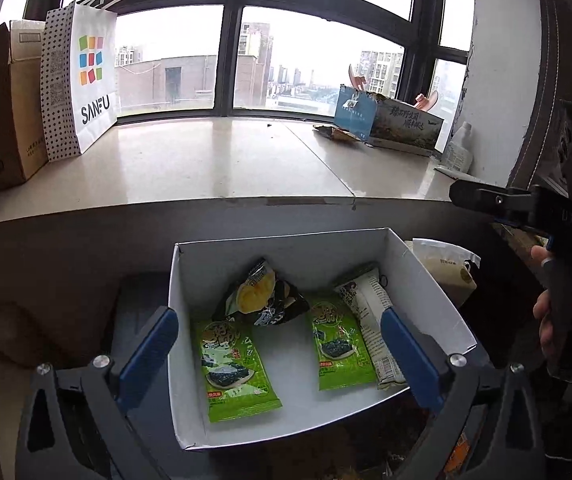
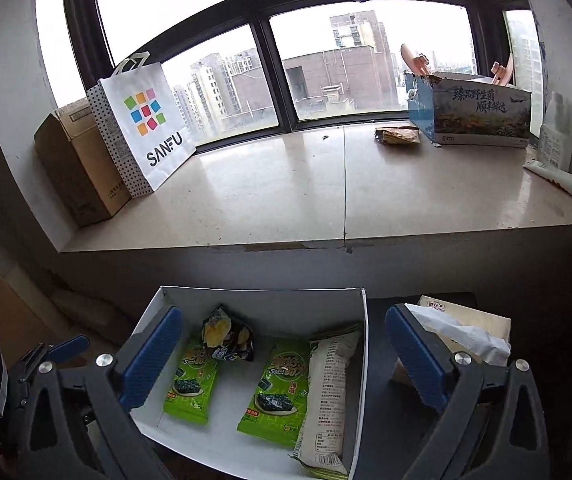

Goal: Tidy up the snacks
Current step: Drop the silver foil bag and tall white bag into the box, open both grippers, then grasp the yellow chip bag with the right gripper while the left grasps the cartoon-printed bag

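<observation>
Behind the white box (image 1: 425, 276), a "SANFU" bag (image 1: 86, 80) stands at the windowsill's left end, while both my left tongs (image 1: 280, 356) and right tongs (image 2: 282, 356) gape empty above two green seaweed packets (image 1: 234, 364) inside it.

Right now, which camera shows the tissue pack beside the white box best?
The right wrist view: the tissue pack sits close, just behind the right gripper's right finger, with a tissue sticking up and its top visible. The left wrist view shows only part of it, past the white box's right wall.
</observation>
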Demonstrator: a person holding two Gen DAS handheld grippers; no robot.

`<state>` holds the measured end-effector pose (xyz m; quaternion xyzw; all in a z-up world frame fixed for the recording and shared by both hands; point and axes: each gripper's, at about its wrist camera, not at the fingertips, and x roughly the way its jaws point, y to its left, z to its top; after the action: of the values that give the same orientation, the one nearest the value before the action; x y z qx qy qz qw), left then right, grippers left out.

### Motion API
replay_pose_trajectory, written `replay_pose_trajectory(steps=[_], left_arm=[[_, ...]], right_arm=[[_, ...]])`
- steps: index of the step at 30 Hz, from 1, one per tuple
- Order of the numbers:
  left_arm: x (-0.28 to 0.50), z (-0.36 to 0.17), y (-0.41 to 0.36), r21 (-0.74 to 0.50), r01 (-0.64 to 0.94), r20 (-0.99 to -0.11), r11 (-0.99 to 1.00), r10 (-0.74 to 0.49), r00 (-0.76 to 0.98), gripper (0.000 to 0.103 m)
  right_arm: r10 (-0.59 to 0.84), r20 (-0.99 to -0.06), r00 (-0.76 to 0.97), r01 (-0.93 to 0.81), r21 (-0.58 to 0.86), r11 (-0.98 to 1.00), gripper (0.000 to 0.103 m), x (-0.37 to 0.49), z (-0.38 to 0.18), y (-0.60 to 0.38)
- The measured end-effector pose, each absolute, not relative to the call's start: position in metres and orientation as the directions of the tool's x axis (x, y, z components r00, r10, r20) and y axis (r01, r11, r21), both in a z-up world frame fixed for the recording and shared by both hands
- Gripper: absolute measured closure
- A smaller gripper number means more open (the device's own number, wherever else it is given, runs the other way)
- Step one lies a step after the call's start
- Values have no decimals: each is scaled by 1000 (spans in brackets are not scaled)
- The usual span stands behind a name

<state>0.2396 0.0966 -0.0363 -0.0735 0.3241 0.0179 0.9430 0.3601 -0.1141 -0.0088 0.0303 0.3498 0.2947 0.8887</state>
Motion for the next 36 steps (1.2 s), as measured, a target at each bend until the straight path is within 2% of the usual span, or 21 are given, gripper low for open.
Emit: replay_pose_trajectory(steps=[3, 6, 9, 13, 16, 21, 27, 36], left_arm=[[214, -25, 94, -117, -85, -575, 990, 2, 818, 0], [184, -15, 92, -169, -47, -540, 985, -53, 840, 0], [152, -7, 84, -165, -14, -514, 986, -74, 854, 0], [103, 1, 66, -142, 34, -437, 989, -93, 895, 0], [73, -1, 52, -167, 75, -410, 983, -138, 902, 0], [41, -17, 37, -201, 94, -426, 975, -174, 888, 0], [18, -33, 24, -179, 85, -443, 980, -157, 883, 0], [6, -49, 27, -212, 54, -494, 976, -155, 855, 0]], right_arm=[[560, -574, 597, -497, 282, 820, 0, 337, 1, -128], [601, -533, 596, -499, 340, 797, 0, 312, 4, -151], [647, -503, 573, -523, 382, 762, 0, 284, 2, -174], [641, -488, 593, -558, 325, 764, 0, 236, -1, -198], [640, -470, 608, -575, 296, 763, 0, 199, -9, -216], [636, -477, 606, -587, 271, 763, 0, 142, -29, -242], [622, -483, 616, -598, 227, 769, 0, 91, -46, -262], [599, -589, 542, -647, 162, 745, 0, 58, -92, -257]])
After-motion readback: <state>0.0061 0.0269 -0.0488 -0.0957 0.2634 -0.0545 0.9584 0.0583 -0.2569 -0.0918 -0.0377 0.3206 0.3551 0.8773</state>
